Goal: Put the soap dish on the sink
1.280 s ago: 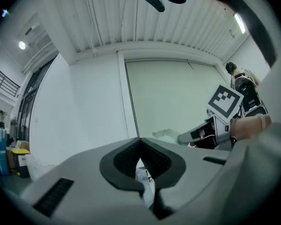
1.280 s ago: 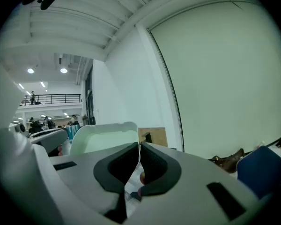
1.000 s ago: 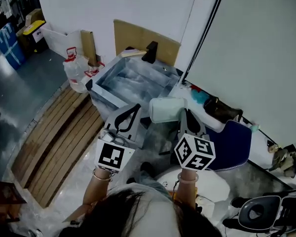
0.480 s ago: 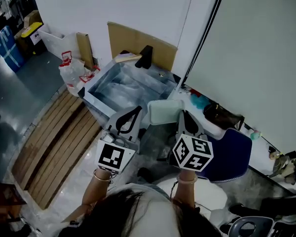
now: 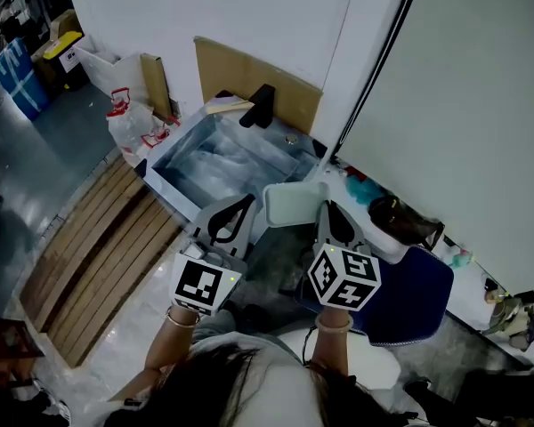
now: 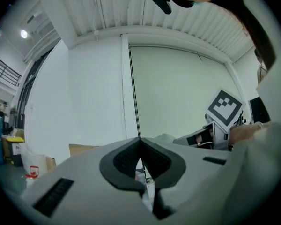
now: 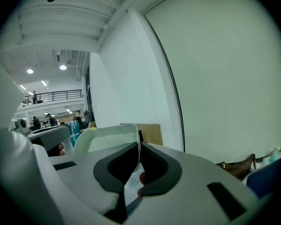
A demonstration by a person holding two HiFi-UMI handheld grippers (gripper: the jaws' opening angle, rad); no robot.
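The soap dish (image 5: 294, 204) is a pale, rounded rectangular tray, held up on edge in the air. My right gripper (image 5: 324, 206) is shut on its right edge, and the right gripper view shows the dish's (image 7: 107, 138) rim pinched between the dark pads (image 7: 152, 161). My left gripper (image 5: 246, 196) hangs just left of the dish, shut and holding nothing, its tips (image 6: 140, 143) meeting. The sink (image 5: 173, 181), a plastic-wrapped metal basin with a black faucet (image 5: 257, 106), stands just beyond both grippers to the upper left.
Cardboard sheets (image 5: 249, 74) lean on the white wall behind the sink. Wooden slats (image 5: 93, 247) lie on the floor at left, with plastic bags (image 5: 129, 123) beyond them. A dark bag (image 5: 400, 221) and a blue seat (image 5: 414, 287) sit at right.
The right gripper keeps its hold on the dish. The view has drifted: the sink sits slightly lower and nearer the grippers, and the chair base at bottom right has left the frame.
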